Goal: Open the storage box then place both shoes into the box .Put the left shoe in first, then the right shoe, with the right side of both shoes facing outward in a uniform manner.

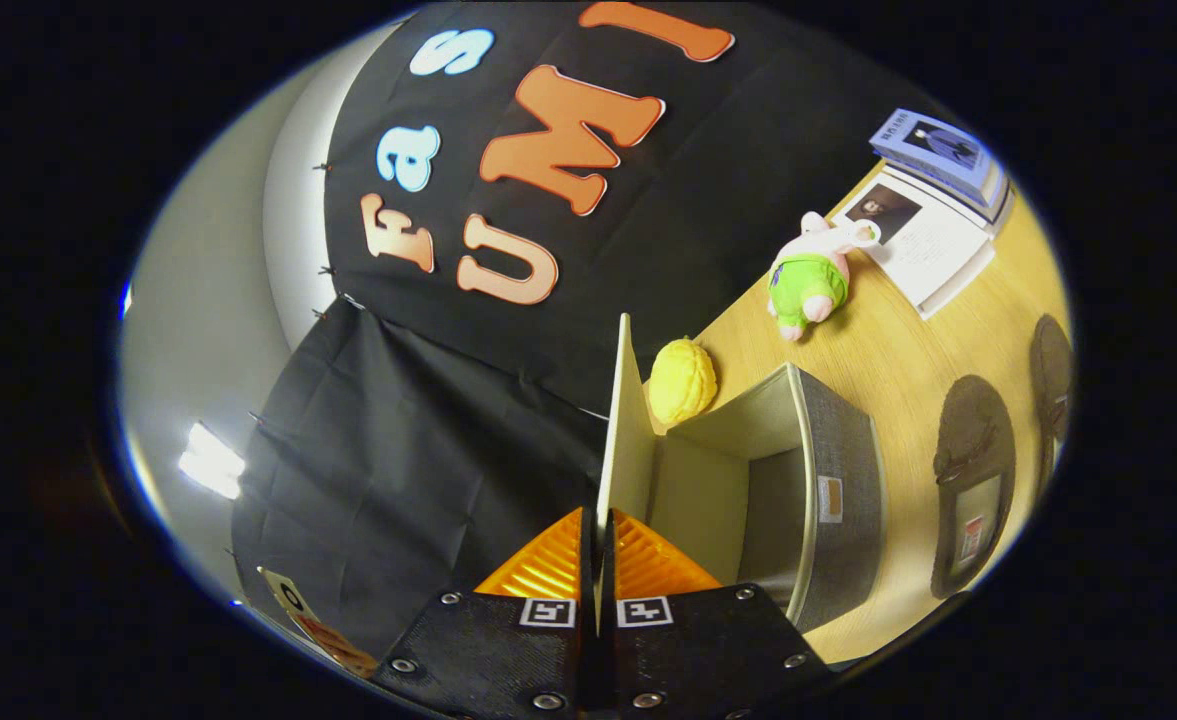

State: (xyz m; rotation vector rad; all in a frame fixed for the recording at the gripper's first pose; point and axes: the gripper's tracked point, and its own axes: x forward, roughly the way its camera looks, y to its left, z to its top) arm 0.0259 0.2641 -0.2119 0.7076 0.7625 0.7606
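Note:
My gripper is shut on the edge of the storage box's cream lid, and the lid stands lifted up edge-on between the fingers. The grey fabric box lies just ahead to the right, its cream inside open and bare. Two dark slippers lie on the wooden table beyond the box: one beside it, the other farther out. The view is strongly tilted.
A yellow knobbly ball sits behind the box against the lid. A pink and green plush toy lies farther along the table. An open book and a stack of blue books rest at the far end.

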